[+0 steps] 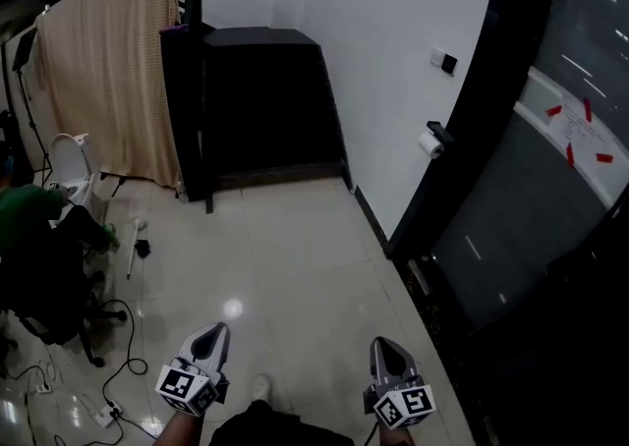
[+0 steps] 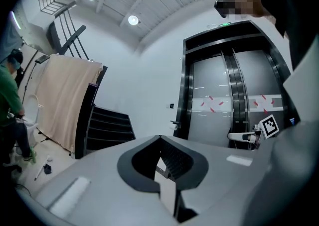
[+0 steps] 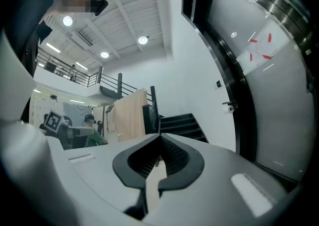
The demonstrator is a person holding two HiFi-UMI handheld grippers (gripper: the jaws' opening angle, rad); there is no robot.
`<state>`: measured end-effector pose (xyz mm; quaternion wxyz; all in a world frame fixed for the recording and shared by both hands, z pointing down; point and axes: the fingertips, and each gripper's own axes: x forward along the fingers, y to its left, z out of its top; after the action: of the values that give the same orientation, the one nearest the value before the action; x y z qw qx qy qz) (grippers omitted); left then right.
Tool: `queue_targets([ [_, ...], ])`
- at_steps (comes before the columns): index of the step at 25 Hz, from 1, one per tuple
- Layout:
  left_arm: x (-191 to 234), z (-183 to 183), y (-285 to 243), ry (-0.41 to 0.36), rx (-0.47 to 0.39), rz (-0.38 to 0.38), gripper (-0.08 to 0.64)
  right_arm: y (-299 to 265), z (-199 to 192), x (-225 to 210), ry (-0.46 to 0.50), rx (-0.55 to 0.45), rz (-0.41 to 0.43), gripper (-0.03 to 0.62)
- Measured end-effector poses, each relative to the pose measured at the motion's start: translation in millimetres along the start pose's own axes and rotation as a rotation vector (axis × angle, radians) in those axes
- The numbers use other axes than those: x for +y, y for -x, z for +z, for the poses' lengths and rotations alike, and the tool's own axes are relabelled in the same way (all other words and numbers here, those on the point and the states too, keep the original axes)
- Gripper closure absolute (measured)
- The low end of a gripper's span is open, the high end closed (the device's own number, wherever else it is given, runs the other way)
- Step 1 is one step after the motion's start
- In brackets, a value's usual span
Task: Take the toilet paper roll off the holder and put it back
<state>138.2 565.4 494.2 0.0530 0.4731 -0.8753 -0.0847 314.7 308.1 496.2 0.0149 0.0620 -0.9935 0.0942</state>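
- The left gripper [image 2: 159, 137] has its jaws pressed together at the tips, and nothing sits in the ribbed hollow behind them.
- The right gripper [image 3: 159, 136] is the same: its tips meet and nothing is between the pads.
- In the head view both grippers sit low over the tiled floor [image 1: 295, 257], the left gripper [image 1: 209, 334] and the right gripper [image 1: 381, 344] side by side. Each has its marker cube toward the person.
- Neither gripper touches anything, and both are well apart from the task's things.
- The toilet paper roll [image 1: 429, 144] is on the holder [image 1: 439, 130], a short black arm on the white wall [image 1: 393, 51].
- The roll is at the wall's right edge, just beside the black door frame [image 1: 462, 139]. It is small in the left gripper view [image 2: 173, 126] and in the right gripper view [image 3: 230, 109].
- A small switch plate [image 1: 443, 62] is on the same wall, above the holder.
- Right of the frame is a glass door [image 1: 550, 169] with red tape marks.
- At the far edge of the floor a dark stair block [image 1: 265, 100] stands against the wall, with a beige cloth [image 1: 108, 71] hanging to its left.
- Near the floor's left edge are a white toilet [image 1: 71, 164], a person in green [image 1: 29, 208] and loose cables [image 1: 118, 365].
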Motion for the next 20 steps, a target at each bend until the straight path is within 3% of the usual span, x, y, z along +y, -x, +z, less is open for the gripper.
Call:
queue_targets([
  [8, 69, 38, -93, -0.034, -0.034, -0.079, 0.558, -117, 26, 5, 0.035, -0.024, -0.004, 0.578],
  [15, 120, 30, -145, 0.007, 0.013, -0.096, 0.558, -166, 13, 5, 0.044, 0.034, -0.033, 0.578],
  [20, 127, 18, -185, 0.030, 0.037, -0.121, 0.558, -190, 16, -20, 0.047, 0.051, -0.071, 0.578],
])
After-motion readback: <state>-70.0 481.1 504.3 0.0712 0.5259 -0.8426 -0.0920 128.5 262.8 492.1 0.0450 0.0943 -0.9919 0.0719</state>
